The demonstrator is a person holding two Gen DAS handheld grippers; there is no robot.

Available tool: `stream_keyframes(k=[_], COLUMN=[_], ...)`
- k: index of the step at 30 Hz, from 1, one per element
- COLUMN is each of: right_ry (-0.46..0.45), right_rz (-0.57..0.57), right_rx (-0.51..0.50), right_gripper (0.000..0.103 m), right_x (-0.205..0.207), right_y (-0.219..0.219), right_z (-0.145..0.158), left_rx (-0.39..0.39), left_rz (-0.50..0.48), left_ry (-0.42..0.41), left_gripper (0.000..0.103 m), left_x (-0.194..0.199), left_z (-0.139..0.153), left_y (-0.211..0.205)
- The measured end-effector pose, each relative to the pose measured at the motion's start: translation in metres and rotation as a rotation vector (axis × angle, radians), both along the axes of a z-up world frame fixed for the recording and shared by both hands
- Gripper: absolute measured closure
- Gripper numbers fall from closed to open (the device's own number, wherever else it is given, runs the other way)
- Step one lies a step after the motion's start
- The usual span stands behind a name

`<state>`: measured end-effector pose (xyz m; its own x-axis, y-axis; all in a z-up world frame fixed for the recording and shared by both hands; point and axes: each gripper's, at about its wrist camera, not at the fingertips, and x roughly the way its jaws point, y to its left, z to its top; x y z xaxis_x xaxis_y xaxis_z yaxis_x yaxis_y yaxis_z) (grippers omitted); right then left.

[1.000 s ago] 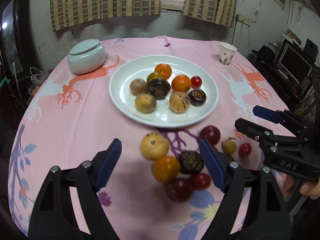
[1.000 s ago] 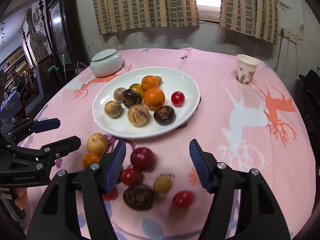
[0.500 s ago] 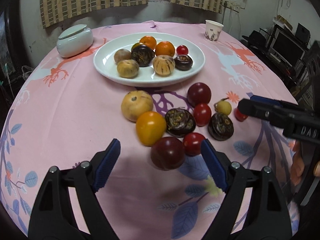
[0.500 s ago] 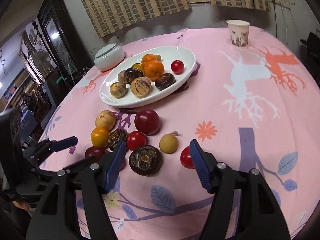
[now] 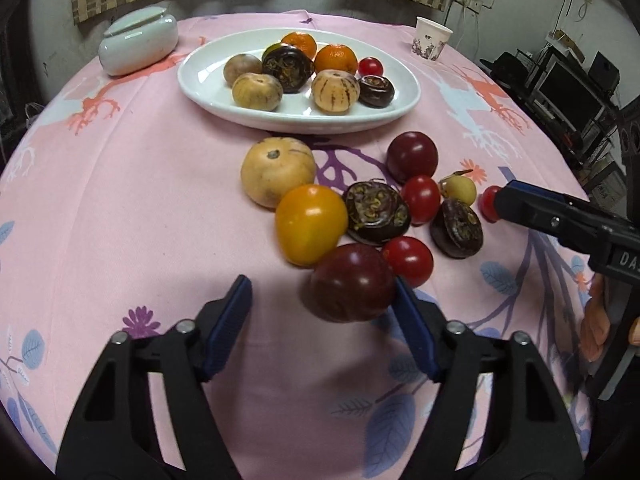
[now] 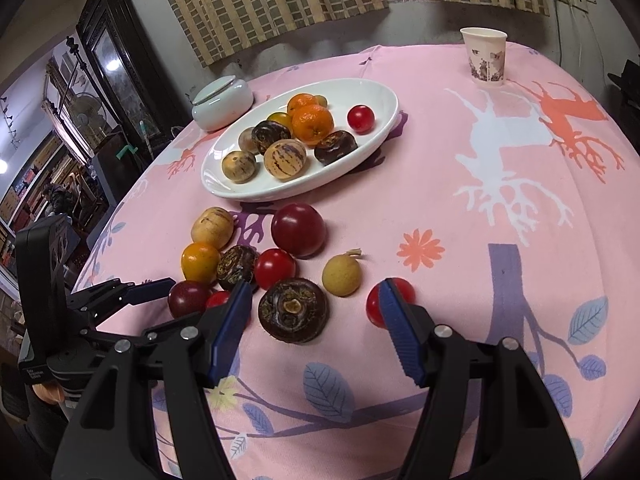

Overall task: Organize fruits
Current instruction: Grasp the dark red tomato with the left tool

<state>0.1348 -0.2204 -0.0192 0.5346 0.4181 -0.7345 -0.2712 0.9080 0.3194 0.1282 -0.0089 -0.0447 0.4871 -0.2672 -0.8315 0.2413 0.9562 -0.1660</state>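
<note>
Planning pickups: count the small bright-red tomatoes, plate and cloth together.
4 small red tomatoes: one on the plate; three on the cloth: mid-cluster, near edge, and right edge, partly hidden. Others may be behind bigger fruit.

Each black gripper (image 5: 322,312) has ribbed blue pads (image 5: 226,328) and silver screws.

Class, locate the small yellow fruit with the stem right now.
In the right wrist view, the small yellow fruit lies on the tablecloth, between the dark ridged fruit and a red cherry tomato.
</note>
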Motion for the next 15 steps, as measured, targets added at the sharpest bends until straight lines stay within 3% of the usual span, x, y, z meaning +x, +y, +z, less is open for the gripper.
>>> stream_keyframes(k=[4, 15], right_ry=[-0.002, -0.004], right_rz=[0.005, 0.019], right_rx=[-0.008, -0.039], right_gripper=[0.037, 0.037], right_x=[-0.001, -0.002], right_y=[0.001, 0.008], right_z=[0.001, -0.001], left_rx=[-0.055, -0.001], left_rz=[-0.053, -0.053], left_ry=[0.024, -0.031], left_gripper=[0.061, 0.057], left_x=[-0.003, -0.005], left_z=[0.002, -0.002], left_y=[-0.002, -0.015])
